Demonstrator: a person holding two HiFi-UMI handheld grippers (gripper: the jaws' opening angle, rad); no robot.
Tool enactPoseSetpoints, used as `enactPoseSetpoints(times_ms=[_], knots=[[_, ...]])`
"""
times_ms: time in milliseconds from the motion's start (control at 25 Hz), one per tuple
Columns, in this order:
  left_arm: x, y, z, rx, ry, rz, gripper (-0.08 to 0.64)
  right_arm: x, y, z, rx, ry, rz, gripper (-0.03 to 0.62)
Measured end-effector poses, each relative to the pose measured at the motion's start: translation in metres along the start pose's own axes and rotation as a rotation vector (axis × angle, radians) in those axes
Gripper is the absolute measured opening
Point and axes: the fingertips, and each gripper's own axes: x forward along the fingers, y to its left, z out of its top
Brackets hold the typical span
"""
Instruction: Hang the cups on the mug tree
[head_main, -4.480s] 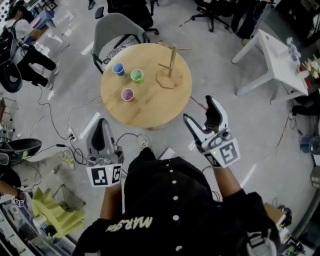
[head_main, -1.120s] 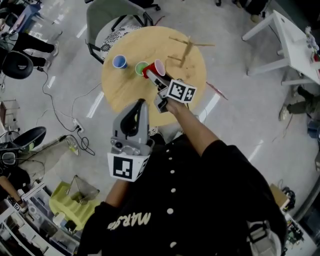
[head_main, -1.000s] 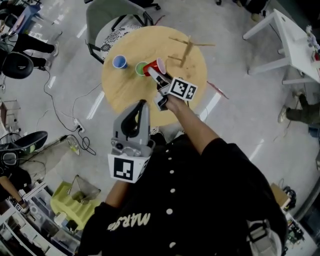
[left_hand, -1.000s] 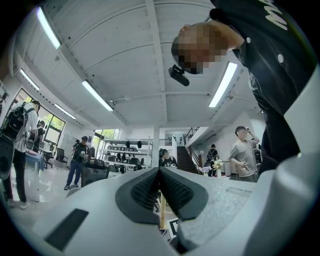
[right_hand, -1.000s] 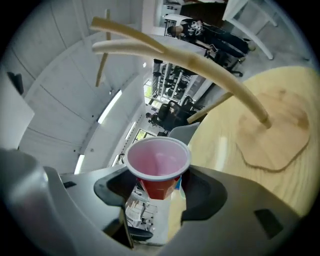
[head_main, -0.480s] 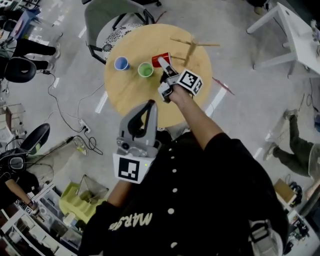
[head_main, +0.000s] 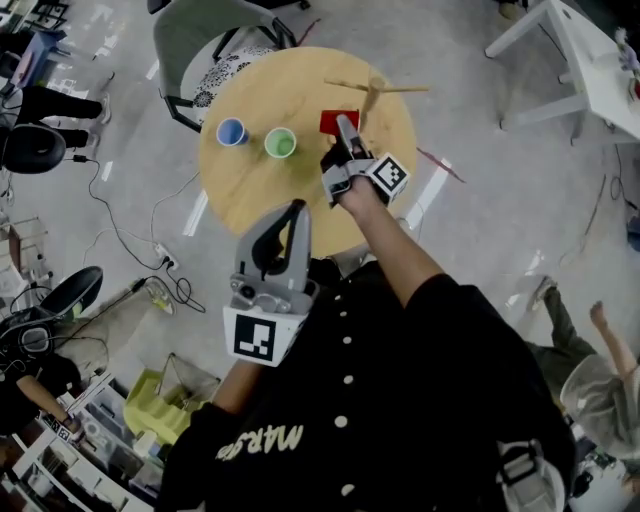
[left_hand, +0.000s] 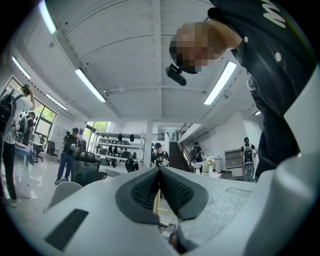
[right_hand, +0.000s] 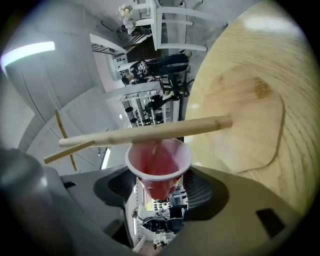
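red cup (right_hand: 159, 175) | long axis level | mouth seemingly toward mug tree (right_hand: 150, 134)

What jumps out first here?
The red cup, held sideways in the right gripper, mouth toward the wooden mug tree on the round table. A blue cup and a green cup stand upright at the table's left; the left gripper hangs shut and empty.

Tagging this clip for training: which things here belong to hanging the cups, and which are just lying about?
Job: red cup in the right gripper, mug tree, blue cup, green cup, round table.
Lying about: grey chair, white table, floor cables.
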Motion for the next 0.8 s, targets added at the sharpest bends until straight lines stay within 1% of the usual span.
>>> enactPoseSetpoints(times_ms=[160,240,280,440,520,560,640,680,800], knots=[[0.001,0.001,-0.002,-0.005,0.001,-0.001,0.003,0.002,0.0,0.0,-0.002,0.014,0.011,0.292],[0.001,0.001,-0.002,-0.006,0.0,-0.002,0.003,0.0,-0.001,0.002,-0.02,0.016,-0.001,0.345],[0.001,0.002,-0.002,-0.006,-0.001,-0.002,0.003,-0.001,-0.002,0.003,-0.028,0.017,-0.009,0.358],[0.0,0.0,0.0,-0.007,-0.007,-0.003,0.003,-0.009,-0.006,0.005,-0.04,0.015,-0.029,0.375],[-0.001,0.0,0.001,-0.006,-0.009,-0.004,0.003,-0.013,-0.005,0.005,-0.071,0.024,-0.035,0.385],[-0.002,0.0,0.001,-0.006,-0.01,-0.003,0.003,-0.017,-0.005,0.004,-0.105,0.037,-0.045,0.388],[-0.004,0.0,0.0,-0.006,-0.007,0.0,0.003,-0.029,-0.003,-0.002,-0.229,0.085,-0.09,0.387],[-0.006,0.001,-0.001,-0.008,-0.006,0.003,0.003,-0.033,0.0,-0.007,-0.316,0.119,-0.101,0.381],[-0.008,0.004,0.0,-0.022,-0.007,0.019,0.003,-0.042,0.006,-0.031,-0.638,0.258,-0.097,0.356]])
